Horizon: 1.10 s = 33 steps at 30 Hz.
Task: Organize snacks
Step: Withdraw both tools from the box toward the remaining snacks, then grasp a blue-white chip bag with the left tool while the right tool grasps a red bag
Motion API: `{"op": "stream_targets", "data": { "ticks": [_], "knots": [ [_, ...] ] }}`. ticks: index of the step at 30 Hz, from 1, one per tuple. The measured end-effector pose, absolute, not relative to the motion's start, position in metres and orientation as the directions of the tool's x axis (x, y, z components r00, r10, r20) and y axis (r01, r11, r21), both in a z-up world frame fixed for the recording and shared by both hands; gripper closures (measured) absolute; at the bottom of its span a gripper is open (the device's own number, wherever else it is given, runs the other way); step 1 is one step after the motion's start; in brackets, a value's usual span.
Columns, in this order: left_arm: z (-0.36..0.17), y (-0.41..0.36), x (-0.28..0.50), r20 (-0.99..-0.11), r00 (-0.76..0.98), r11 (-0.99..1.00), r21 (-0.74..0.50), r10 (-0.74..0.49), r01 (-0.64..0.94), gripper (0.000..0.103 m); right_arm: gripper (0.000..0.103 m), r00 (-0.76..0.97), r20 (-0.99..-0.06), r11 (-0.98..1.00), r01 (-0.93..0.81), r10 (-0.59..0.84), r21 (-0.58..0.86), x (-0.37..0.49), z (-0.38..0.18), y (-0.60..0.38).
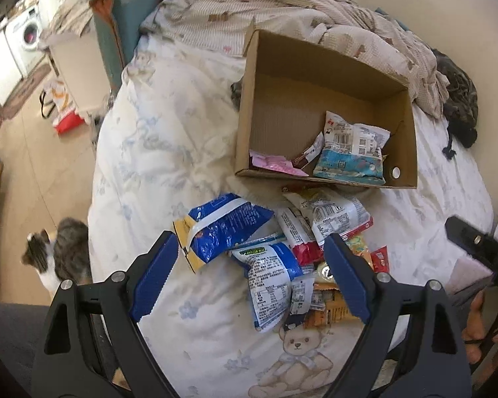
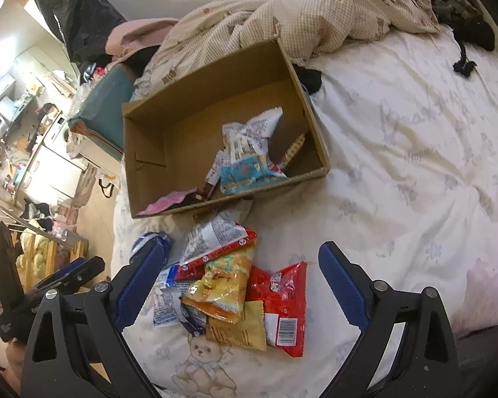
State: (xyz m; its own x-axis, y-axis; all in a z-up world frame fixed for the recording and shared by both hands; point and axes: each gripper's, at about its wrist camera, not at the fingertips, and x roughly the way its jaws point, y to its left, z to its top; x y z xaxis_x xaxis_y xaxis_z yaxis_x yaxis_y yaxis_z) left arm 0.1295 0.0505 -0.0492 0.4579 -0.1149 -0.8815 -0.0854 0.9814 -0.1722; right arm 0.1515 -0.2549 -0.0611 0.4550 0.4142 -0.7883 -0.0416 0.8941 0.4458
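A heap of snack packets lies on the white bed sheet in front of an open cardboard box (image 1: 245, 106) (image 2: 129, 152). A few packets lie inside the box, among them a white and blue one (image 1: 352, 152) (image 2: 245, 156) and a pink one (image 1: 275, 165) (image 2: 169, 202). My left gripper (image 1: 249, 252) hangs open above the heap, over a blue bag (image 1: 222, 229) and a white and blue packet (image 1: 272, 282). My right gripper (image 2: 240, 265) is open too, above a yellow packet (image 2: 222, 285) and a red packet (image 2: 282, 301). Neither holds anything.
A crumpled beige blanket (image 1: 282, 10) (image 2: 282, 10) lies behind the box. A cat (image 1: 59, 255) stands on the floor at the bed's left edge. A dark garment (image 1: 461, 102) lies at the far right of the bed. The person's hand (image 1: 478, 325) holds the other gripper's handle.
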Motion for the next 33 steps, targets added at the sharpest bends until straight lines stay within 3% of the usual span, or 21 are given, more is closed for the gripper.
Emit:
{"op": "stream_targets", "data": {
  "ticks": [4,10,15,22,26,33],
  "knots": [
    [-0.061,0.062,0.133,-0.905,0.413,0.974,-0.171,-0.096,-0.147,0.016,0.006,0.417,-0.8,0.886,-0.028,0.431,0.462,0.154,-0.069,-0.252],
    [-0.097,0.06,0.139,-0.943,0.289,0.955,-0.226,-0.165,-0.193,0.018,0.006,0.402,-0.805,0.878,0.005,0.437,0.479,0.158,-0.074,-0.256],
    [-0.136,0.041,0.149,-0.963,0.17,0.951,-0.239,-0.207,-0.196,0.038,0.006,0.395,-0.808,0.875,0.02,0.438,0.484,0.159,-0.078,-0.26],
    [-0.16,0.045,0.152,-0.96,0.153,0.922,-0.269,-0.234,-0.28,0.039,0.006,0.399,-0.805,0.869,0.04,0.439,0.493,0.16,-0.079,-0.266],
    [-0.173,0.046,0.151,-0.942,0.129,0.879,-0.334,-0.308,-0.34,0.039,0.006,0.394,-0.807,0.868,0.044,0.44,0.495,0.161,-0.08,-0.265],
    [-0.181,0.035,0.152,-0.928,0.101,0.871,-0.37,-0.357,-0.324,0.039,0.006,0.396,-0.811,0.874,0.044,0.43,0.484,0.16,-0.08,-0.265]
  ]
}}
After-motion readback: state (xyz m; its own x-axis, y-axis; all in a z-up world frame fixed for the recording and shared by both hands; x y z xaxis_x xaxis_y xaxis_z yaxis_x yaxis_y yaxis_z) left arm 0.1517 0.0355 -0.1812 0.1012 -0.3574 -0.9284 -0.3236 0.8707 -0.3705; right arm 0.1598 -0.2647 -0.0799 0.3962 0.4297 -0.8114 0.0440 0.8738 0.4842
